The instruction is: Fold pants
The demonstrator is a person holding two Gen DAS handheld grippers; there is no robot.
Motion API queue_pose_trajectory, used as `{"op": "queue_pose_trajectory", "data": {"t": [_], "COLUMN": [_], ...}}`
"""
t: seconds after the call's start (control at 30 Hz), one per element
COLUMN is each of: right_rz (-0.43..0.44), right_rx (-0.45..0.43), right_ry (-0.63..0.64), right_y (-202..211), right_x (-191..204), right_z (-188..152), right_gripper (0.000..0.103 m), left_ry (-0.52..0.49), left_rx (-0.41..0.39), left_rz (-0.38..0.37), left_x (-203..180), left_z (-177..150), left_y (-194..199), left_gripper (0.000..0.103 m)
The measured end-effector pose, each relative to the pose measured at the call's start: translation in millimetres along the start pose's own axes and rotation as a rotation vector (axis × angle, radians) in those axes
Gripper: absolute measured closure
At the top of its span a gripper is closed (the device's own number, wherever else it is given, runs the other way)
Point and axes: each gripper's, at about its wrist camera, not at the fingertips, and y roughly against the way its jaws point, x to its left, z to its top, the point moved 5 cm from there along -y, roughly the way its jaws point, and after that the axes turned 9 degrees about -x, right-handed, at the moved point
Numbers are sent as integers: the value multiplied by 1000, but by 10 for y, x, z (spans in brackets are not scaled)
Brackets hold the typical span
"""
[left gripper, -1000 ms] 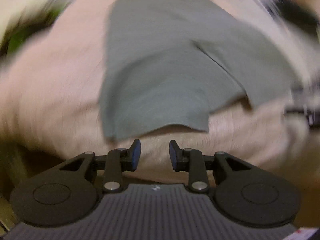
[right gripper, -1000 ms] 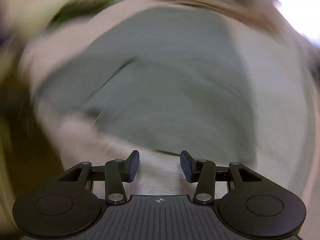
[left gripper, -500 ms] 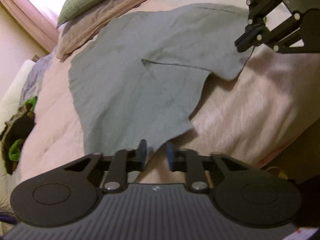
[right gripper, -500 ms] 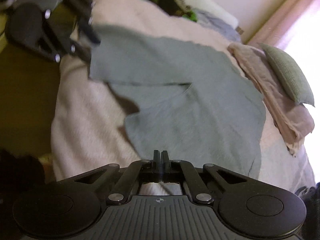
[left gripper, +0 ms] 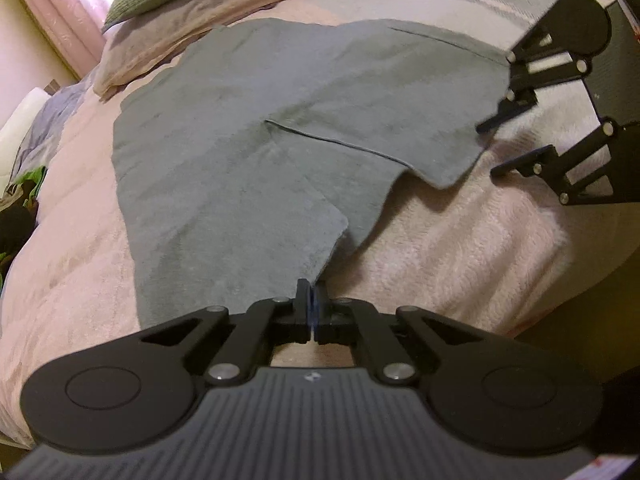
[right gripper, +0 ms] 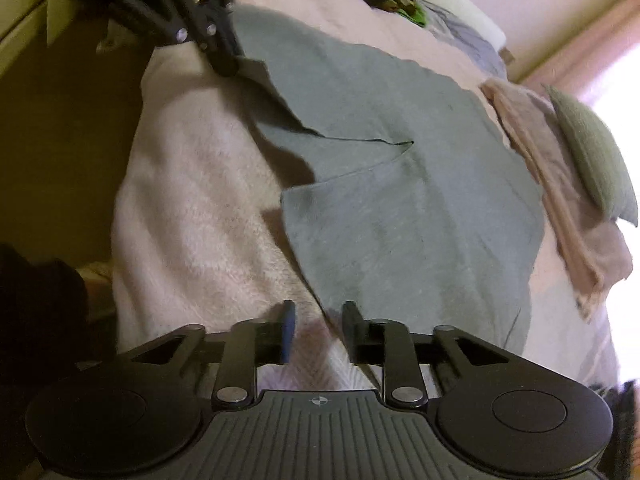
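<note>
Grey pants are spread flat on a pink blanket covering the bed, legs toward the near edge. The left gripper is clamped together on the hem corner of one leg. The right gripper is seen with its jaws apart and opening at the other leg's hem, the cloth edge lying between them, unpressed.

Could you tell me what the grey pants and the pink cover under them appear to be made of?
Pants: probably soft knit cotton or fleece; matte, faintly fuzzy, and lying limp with thin stitched hems. Cover: seemingly plush fleece, with a fluffy, ridged pile. The exact fibre of either cannot be told.
</note>
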Motion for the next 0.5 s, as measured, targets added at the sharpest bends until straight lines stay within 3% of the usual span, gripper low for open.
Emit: {"op": "queue_pose_trajectory", "data": {"t": [0.13,0.2,0.23,0.27,0.4,0.5], "right_rz": [-40,-46,-51,-51,-88,-92], "right_rx": [-20,-38,-52,-65,-188,-225], "right_ry": [37,38,35,27,-78,-82], "right_y": [-71,-124,-122,-120,208,411], "right_x": [27,3,-24,-59,-379,-489], "right_z": [-16,3,20,41,197,247], "right_gripper": [76,81,98,103,103,103], "left_ry": [13,14,13,12,47,-28], "left_rx": [13,14,12,9,-92,-94], "left_rz": [9,10,8,5,-21,-32], "left_x": [-26,-18,-14,-13,33,-87], "left_z": [-24,-18,-17,-12,148,150], "left_y": [-57,-65,-63,-55,198,201], "left_gripper": [103,103,103,103,103,103]}}
